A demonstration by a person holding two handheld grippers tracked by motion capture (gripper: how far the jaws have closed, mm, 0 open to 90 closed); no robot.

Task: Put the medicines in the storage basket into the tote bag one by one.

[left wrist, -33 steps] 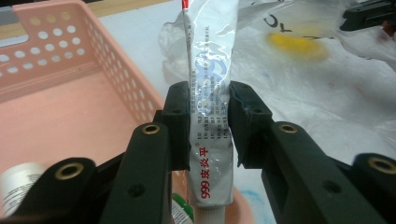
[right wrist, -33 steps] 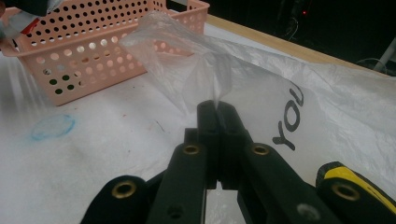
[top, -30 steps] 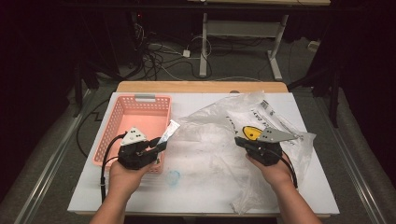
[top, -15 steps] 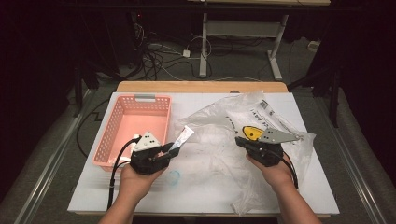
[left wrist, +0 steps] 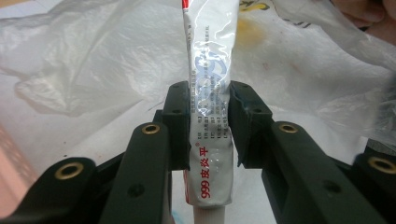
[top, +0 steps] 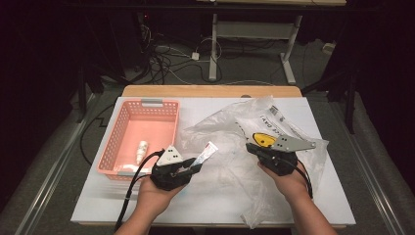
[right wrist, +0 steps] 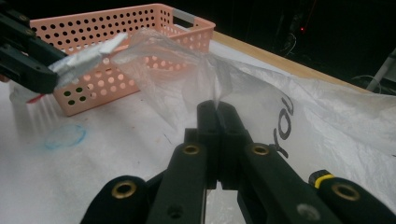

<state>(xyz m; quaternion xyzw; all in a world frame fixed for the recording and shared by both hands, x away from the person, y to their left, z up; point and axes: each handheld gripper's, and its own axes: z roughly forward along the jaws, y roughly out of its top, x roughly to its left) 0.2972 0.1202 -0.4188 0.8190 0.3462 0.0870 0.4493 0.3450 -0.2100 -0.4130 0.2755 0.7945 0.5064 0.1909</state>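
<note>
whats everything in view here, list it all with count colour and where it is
tube: one, silver-white with red print, clamped between the left gripper's jaws, its far end over the bag's edge
plastic bag: one, clear and crumpled, spread over the table's middle and right; a fold is pinched by the right gripper
basket: one, pink with holes, on the table's left
small bottle: one, whitish, lying inside the basket
table: one, white top with a wooden far edge
cables: several, dark and white, on the floor beyond the table
left gripper: one, black, shut on the tube
right gripper: one, black, shut on the bag
hands: two, entering from the bottom of the high view
</note>
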